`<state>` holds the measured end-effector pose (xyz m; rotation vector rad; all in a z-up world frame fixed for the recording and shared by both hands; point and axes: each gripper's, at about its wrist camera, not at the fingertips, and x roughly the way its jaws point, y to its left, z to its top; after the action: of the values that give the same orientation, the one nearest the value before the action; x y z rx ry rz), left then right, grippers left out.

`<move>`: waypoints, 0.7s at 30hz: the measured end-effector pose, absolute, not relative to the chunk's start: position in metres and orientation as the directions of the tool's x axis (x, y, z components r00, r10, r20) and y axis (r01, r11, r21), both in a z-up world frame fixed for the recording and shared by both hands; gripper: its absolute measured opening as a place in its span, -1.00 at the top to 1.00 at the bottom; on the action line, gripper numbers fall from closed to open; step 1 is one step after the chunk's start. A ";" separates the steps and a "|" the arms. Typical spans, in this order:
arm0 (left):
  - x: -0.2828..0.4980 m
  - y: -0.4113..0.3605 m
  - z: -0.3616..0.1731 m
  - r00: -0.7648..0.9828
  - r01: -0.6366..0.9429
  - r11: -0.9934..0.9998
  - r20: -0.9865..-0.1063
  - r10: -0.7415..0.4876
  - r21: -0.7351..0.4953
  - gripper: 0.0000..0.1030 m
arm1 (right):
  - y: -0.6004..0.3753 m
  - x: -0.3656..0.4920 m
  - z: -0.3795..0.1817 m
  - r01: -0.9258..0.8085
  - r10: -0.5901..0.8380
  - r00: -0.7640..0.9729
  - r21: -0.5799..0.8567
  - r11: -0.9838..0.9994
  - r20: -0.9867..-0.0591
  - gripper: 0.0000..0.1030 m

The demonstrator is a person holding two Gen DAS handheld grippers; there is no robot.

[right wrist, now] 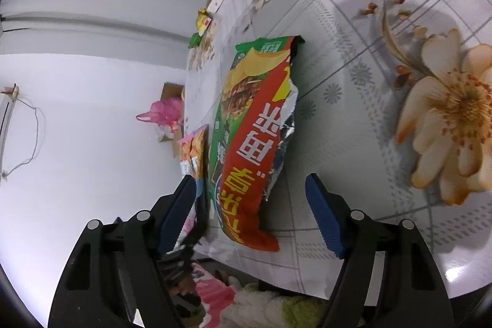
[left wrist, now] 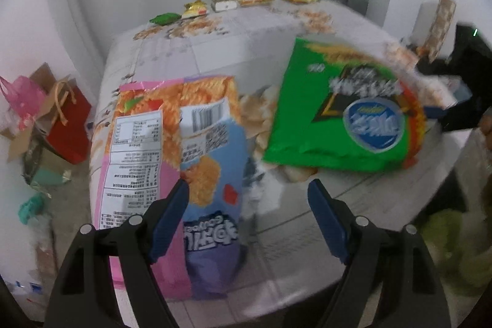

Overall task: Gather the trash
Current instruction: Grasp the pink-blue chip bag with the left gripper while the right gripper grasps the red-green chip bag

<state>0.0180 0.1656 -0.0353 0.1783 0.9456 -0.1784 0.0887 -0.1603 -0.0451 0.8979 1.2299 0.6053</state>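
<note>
On the flowered tablecloth (left wrist: 215, 51), seen from the left wrist, the left gripper (left wrist: 247, 199) hangs with its blue pads apart over a pink-and-orange snack bag (left wrist: 147, 149) lying back-up at the near edge. One pad overlaps the bag, but no pinch shows. The bag's back carries a barcode and a white table of fine print too small to read; large white lettering at its lower end is upside-down and blurred. Beside it a green chip bag (left wrist: 332, 112) is smeared by motion. I judge the pickup is only beginning: the pads need to straddle an edge and close.

From the right wrist, the right gripper (right wrist: 250, 199) stands open around the green bag's (right wrist: 255, 125) near end, not pressing it. A red band bears big white Chinese characters I cannot make out sideways. More wrappers (right wrist: 215, 2) wait along the far edge.
</note>
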 end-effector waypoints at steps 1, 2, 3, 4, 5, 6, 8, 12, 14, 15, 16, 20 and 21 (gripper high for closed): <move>0.019 0.166 -0.039 0.567 0.226 0.971 -0.821 -0.065 0.080 -0.39 | -0.159 0.090 -0.045 0.072 0.808 0.250 0.842 0.534 -0.534 -0.36; 0.022 0.169 -0.044 0.558 0.220 0.972 -0.828 -0.061 0.077 -0.36 | -0.160 0.090 -0.045 0.072 0.808 0.247 0.842 0.535 -0.535 -0.36; 0.022 0.171 -0.044 0.564 0.216 0.974 -0.823 -0.072 0.063 -0.35 | -0.159 0.092 -0.046 0.073 0.808 0.247 0.842 0.535 -0.535 -0.35; 0.024 0.173 -0.045 0.563 0.210 0.976 -0.823 -0.077 0.052 -0.32 | -0.158 0.093 -0.046 0.075 0.808 0.245 0.841 0.536 -0.536 -0.34; 0.025 0.176 -0.046 0.564 0.205 0.978 -0.822 -0.086 0.038 -0.26 | -0.157 0.093 -0.047 0.075 0.808 0.243 0.841 0.536 -0.537 -0.31; 0.026 0.178 -0.046 0.568 0.199 0.980 -0.818 -0.090 0.030 -0.22 | -0.154 0.095 -0.047 0.075 0.808 0.241 0.840 0.537 -0.538 -0.30; 0.026 0.180 -0.045 0.576 0.192 0.981 -0.812 -0.095 0.021 -0.06 | -0.148 0.100 -0.049 0.076 0.807 0.237 0.838 0.540 -0.542 -0.25; 0.029 0.183 -0.044 0.585 0.190 0.982 -0.804 -0.105 0.010 0.15 | -0.145 0.102 -0.050 0.072 0.807 0.232 0.837 0.543 -0.544 -0.21; 0.029 0.180 -0.044 0.588 0.212 0.977 -0.801 -0.114 0.016 0.34 | -0.141 0.106 -0.052 0.077 0.807 0.232 0.838 0.541 -0.543 -0.15; 0.029 0.179 -0.044 0.589 0.220 0.975 -0.799 -0.119 0.017 0.37 | -0.140 0.106 -0.052 0.080 0.808 0.232 0.839 0.539 -0.541 -0.14; 0.028 0.177 -0.043 0.590 0.226 0.974 -0.798 -0.121 0.019 0.44 | -0.140 0.107 -0.054 0.083 0.810 0.232 0.840 0.536 -0.539 -0.10; 0.029 0.174 -0.043 0.590 0.238 0.971 -0.796 -0.132 0.015 0.61 | -0.141 0.108 -0.060 0.108 0.811 0.230 0.842 0.528 -0.538 0.16; 0.029 0.173 -0.043 0.589 0.241 0.970 -0.796 -0.136 0.013 0.63 | -0.143 0.107 -0.062 0.115 0.812 0.228 0.843 0.526 -0.537 0.21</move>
<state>0.0286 0.1731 -0.0432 0.1247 0.9152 -0.2201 0.1071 -0.1432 -0.0618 0.9278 1.2721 0.5892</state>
